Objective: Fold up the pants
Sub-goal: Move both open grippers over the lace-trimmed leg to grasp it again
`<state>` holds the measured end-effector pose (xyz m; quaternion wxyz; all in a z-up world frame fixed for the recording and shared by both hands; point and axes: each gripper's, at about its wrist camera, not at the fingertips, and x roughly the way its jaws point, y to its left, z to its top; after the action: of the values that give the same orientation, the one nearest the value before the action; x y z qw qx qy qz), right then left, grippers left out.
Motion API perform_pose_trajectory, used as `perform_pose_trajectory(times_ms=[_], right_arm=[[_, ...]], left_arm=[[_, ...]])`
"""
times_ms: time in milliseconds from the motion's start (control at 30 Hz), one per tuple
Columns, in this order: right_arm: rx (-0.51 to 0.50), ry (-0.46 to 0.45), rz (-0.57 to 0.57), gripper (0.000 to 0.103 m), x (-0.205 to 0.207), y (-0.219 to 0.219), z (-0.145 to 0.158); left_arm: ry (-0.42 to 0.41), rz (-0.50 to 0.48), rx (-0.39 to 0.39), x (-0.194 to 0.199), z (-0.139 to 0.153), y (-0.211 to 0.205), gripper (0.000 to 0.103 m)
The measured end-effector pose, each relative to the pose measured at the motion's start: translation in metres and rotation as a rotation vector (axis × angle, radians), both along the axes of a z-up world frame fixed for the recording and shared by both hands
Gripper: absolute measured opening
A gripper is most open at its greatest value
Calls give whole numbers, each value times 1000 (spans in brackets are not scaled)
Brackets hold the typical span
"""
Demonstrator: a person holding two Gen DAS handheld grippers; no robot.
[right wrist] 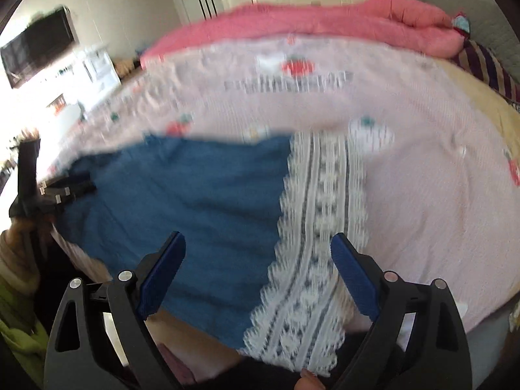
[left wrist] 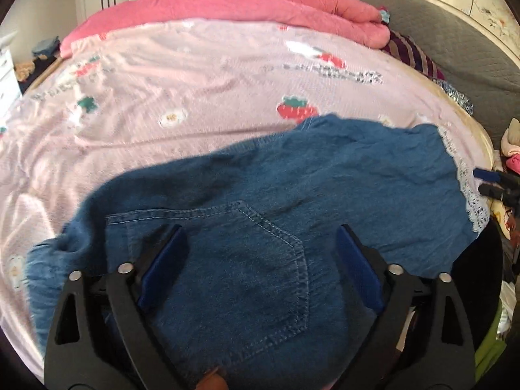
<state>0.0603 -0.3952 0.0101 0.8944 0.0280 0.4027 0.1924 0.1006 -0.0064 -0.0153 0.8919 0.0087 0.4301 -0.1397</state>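
Blue denim pants (left wrist: pixel 292 175) lie on the bed, with a back pocket (left wrist: pixel 247 260) facing up and a white lace hem (left wrist: pixel 468 188) at the right end. My left gripper (left wrist: pixel 260 230) hovers open over the pocket area, its blue pads wide apart and off the cloth. In the right wrist view the pants (right wrist: pixel 195 201) reach the bed's near edge, and my right gripper (right wrist: pixel 257 237) stands open above the lace hem (right wrist: pixel 318 227). Each gripper also shows at the edge of the other's view: the right gripper (left wrist: pixel 494 182) and the left gripper (right wrist: pixel 65 191).
The bed has a pink strawberry-print sheet (left wrist: pixel 195 74). A rolled pink quilt (left wrist: pixel 260 9) lies along its far side, with a striped pillow (left wrist: pixel 412 55) and grey padded headboard (left wrist: pixel 455 32) at the right. Loose clothes (left wrist: pixel 510 149) pile up beyond the bed's right edge.
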Motion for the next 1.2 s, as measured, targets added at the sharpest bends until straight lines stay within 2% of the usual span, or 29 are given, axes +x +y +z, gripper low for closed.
perform_pose_trajectory(times_ms=[100,233,333,467,500,633,767,867,1033,1200], right_arm=[[23,-51,14,90,14,8,14],[14,-55,68,88,40,27,15],[11,23,66,88,64,31,2],[-111,105,-4,88,86,21,-23],[-108,112,5,88,87,20,-29],[-148,78,25,90,82,25,-33],[-105,56,0,90,74,17,-23],[-129,13,-34,93,63,9,-12],[-46,0,-49,94,55,-10,4],[-52,-19,-64,94,53,-19,13]], left_arm=[[-36,-21,-27,-9,15,-7,89],[-78,-66,-22,-14,27,-31,91],[-96,-95,-6,-15,33,-50,92],[-117,-110,6,-11,41,-73,93],[-120,-112,10,-9,42,-77,93],[-118,-106,12,0,45,-91,93],[-124,-110,19,4,50,-105,93],[-125,-122,13,6,52,-112,93],[-127,-146,13,6,54,-125,93],[-129,-164,25,5,53,-136,93]])
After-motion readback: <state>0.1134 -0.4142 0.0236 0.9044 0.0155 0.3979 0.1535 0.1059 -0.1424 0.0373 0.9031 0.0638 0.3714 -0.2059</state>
